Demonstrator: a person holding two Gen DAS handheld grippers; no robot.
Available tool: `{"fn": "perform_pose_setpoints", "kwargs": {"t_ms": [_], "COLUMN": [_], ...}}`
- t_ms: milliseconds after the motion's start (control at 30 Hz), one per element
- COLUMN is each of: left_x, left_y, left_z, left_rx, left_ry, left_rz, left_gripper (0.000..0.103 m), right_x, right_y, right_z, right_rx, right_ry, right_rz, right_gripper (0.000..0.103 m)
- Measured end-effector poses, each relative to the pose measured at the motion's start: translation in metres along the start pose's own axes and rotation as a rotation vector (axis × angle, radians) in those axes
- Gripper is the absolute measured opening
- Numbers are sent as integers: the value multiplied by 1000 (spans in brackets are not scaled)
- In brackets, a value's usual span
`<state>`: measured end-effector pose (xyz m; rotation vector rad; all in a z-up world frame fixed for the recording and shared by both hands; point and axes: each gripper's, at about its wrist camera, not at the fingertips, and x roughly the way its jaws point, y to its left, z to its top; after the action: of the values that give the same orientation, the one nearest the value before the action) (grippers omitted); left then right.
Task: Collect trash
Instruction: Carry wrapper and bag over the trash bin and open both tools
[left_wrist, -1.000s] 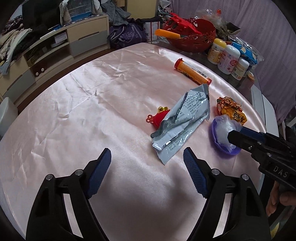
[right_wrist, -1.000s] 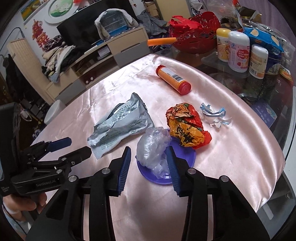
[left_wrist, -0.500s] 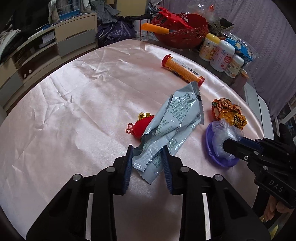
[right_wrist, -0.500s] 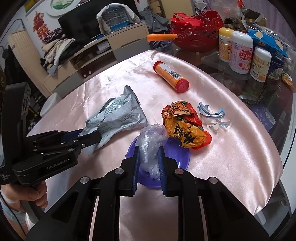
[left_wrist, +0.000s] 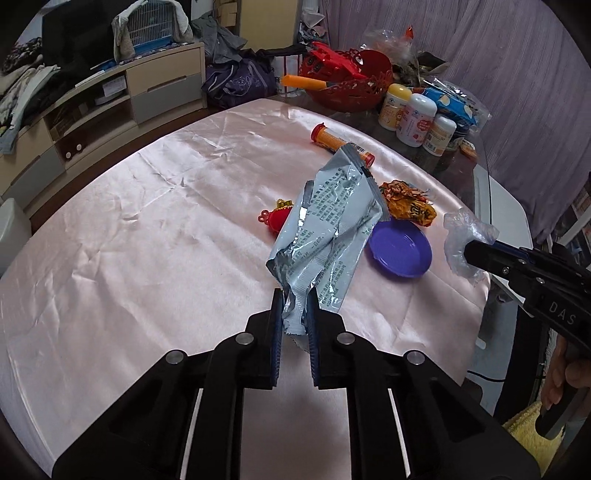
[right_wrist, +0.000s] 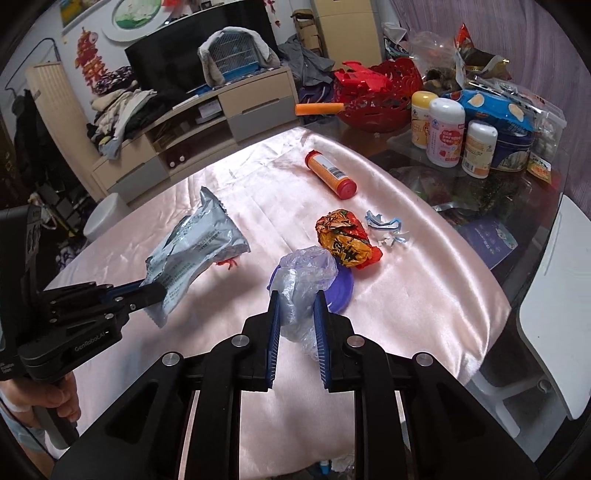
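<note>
My left gripper has its jaws closing on the lower end of a crumpled silver wrapper, which hangs lifted off the pink tablecloth. The pads pinch it. My right gripper is shut on a clear plastic bag, held up above a purple dish. On the cloth lie an orange crumpled wrapper, white and blue paper scraps, an orange tube and a red charm. In the left wrist view the right gripper holds the plastic bag at the right.
A red basket, several white bottles and snack packs stand on the dark glass at the back right. A white chair is beside the table's right edge. A TV cabinet stands beyond the table.
Both grippers have shut on their items and risen. The silver wrapper has come up off the cloth, and the plastic bag has left the purple dish, which now shows bare.
</note>
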<state>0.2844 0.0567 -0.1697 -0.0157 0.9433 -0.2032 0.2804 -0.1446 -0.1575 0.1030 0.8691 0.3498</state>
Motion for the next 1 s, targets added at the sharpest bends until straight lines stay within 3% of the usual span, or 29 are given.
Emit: {"fn": "perform_pose_setpoints", "kwargs": {"t_ms": [367,733,1000], "left_x": [-55,-48,-25], "left_y": [-46,-115,-159], "left_z": [-68,-126,-161], "left_rx": [46,143,200], "left_ry": [-2,71,147], "left_rz": [-25,-115,-166], "left_gripper": [11,11,11], "right_x": [-57,-98,-107], "right_y": [-15,-57,-79], "right_z": [-73,-152,-193], "right_rx": [25,111,181], "right_ry": [29,61,97], "right_rz": [-37,-109,-103], "right_gripper": [19,19,19]}}
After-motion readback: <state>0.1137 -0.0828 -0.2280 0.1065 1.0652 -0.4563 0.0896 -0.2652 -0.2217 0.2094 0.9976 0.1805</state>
